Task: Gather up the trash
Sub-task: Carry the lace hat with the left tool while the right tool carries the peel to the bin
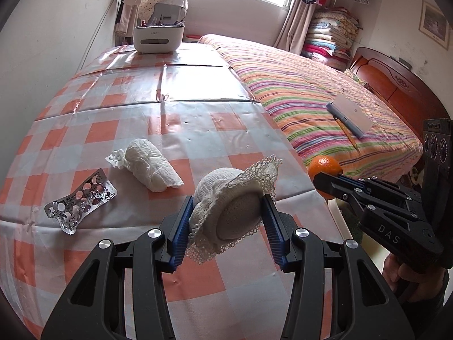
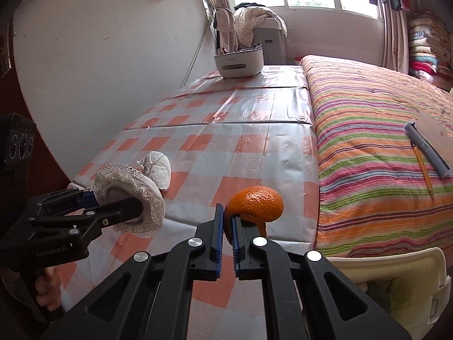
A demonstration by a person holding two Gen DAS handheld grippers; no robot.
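- We see the left gripper (image 1: 226, 215) clamped on a lace-trimmed cloth bundle (image 1: 232, 212), lifted above the table's near edge.
- The right gripper (image 2: 226, 221) pinches orange peel (image 2: 254, 205) (a hollow shell), jaws nearly together, past the table's right edge.
- A blister pack (image 1: 80, 201) lies near the table's (image 1: 198, 90) left edge; a crumpled tissue (image 1: 153, 168) sits farther in.

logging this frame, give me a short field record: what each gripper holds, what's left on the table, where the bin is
left gripper: shut on lace cloth
right gripper: shut on orange peel
on table: tissue wad, blister pack, white caddy
bin: white, below the right gripper, beside the bed
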